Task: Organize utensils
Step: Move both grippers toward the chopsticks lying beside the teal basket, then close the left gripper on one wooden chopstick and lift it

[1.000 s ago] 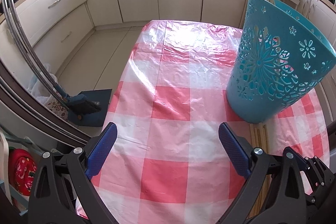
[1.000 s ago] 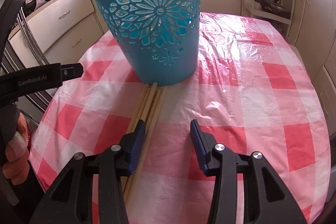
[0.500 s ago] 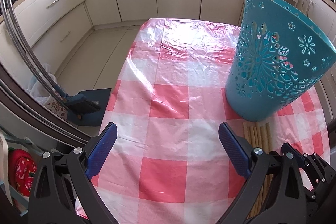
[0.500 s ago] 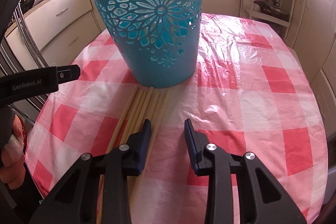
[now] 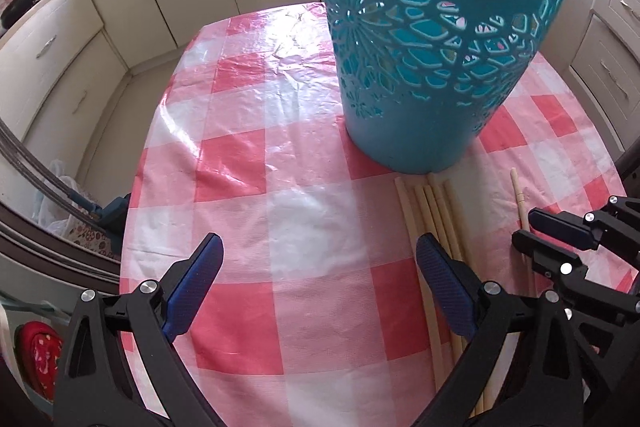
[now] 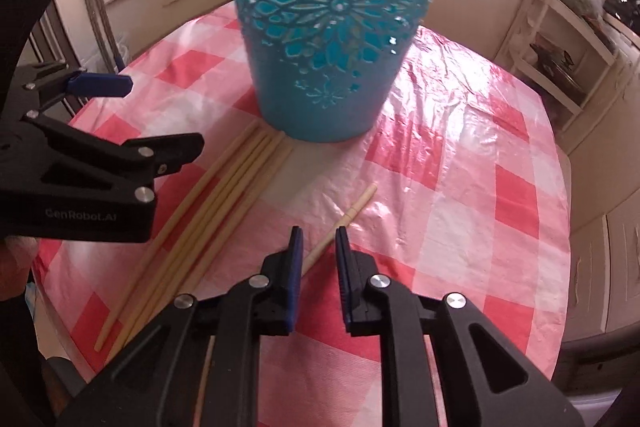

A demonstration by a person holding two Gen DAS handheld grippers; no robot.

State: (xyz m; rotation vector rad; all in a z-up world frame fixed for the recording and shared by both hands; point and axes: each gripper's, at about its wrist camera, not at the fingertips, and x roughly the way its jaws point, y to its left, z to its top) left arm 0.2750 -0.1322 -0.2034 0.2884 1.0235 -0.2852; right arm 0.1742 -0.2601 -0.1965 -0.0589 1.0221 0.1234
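A single chopstick (image 6: 347, 218) lies on the checked tablecloth (image 6: 460, 211), thick end pointing toward the blue basket (image 6: 328, 27). The right gripper (image 6: 318, 247) has just been closing; whether its pads touch it is unclear. Beside it lies a chopstick bundle (image 6: 216, 211). The left gripper (image 5: 318, 267) gapes wide, empty.

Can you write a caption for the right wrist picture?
Right gripper closing around a single chopstick, beside the chopstick bundle and blue basket.
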